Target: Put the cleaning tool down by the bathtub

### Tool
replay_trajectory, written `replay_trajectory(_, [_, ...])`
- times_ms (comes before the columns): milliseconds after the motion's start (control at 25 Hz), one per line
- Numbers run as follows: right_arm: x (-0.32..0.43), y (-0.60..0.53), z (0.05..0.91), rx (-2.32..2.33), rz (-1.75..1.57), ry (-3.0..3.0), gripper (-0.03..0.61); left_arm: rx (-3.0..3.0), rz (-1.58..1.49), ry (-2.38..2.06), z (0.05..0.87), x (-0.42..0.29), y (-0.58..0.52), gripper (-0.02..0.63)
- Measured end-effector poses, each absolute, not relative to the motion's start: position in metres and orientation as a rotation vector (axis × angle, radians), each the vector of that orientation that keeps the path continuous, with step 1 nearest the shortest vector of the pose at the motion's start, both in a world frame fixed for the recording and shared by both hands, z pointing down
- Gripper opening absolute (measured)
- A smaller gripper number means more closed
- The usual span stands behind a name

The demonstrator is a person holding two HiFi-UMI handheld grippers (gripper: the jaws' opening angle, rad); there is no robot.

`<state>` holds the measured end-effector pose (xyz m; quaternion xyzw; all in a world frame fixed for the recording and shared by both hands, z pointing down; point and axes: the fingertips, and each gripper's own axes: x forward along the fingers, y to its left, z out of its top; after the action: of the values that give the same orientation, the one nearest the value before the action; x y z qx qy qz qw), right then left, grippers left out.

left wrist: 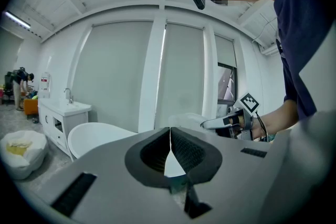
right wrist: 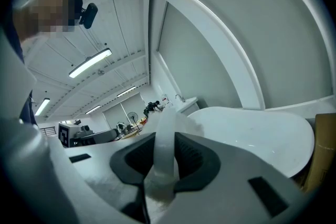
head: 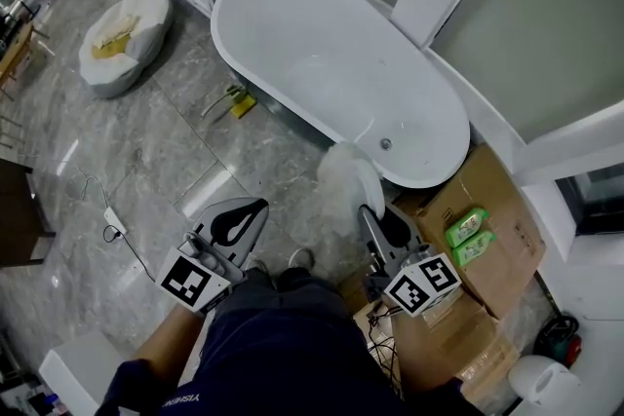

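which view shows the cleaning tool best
Head view: most of the cleaning tool shows, in the right gripper by the bathtub. Right gripper view shows only its handle between the jaws; left gripper view, a pale shape.

Left gripper (left wrist: 169, 132): jaws together, nothing between. Bathtub (left wrist: 94, 139): white, beyond, left. Vanity cabinet (left wrist: 62, 115): left of bathtub. Right gripper (left wrist: 206, 124): at right, cleaning tool (left wrist: 186, 119) at its jaws.

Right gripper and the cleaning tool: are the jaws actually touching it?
Touching. The right gripper view shows the right gripper with both jaws pressed against the white handle of the cleaning tool, with no gap on either side.
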<state>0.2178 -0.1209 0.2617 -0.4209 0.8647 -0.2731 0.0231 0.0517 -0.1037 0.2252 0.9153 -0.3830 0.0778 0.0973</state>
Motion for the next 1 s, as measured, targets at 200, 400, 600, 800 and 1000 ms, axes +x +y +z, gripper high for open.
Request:
replay_trajectory(200, [0.215,-0.142,0.271,-1.296,-0.863,2.693,0.097,2.681,0.242,-1.147,0.235,0.048,-0.119,0.032])
replay_trajectory(400, [0.202,-0.164,0.279,-1.297,-0.864,2.723,0.097,2.659,0.246,-1.148,0.243,0.037,-0.134,0.032])
replay_trajectory(600, [0.185,-0.183,0.290,-1.325,-0.875,2.740,0.097,2.650,0.259,-1.128,0.254,0.024,-0.153,0.032])
replay_trajectory(800, [0.166,-0.202,0.307,-1.359,-0.922,2.753,0.095,2.633,0.271,-1.109,0.270,0.005,-0.177,0.032])
replay_trajectory(1000, [0.139,-0.226,0.330,-1.374,-0.946,2.778,0.096,2.610,0.290,-1.093,0.293,-0.022,-0.202,0.032])
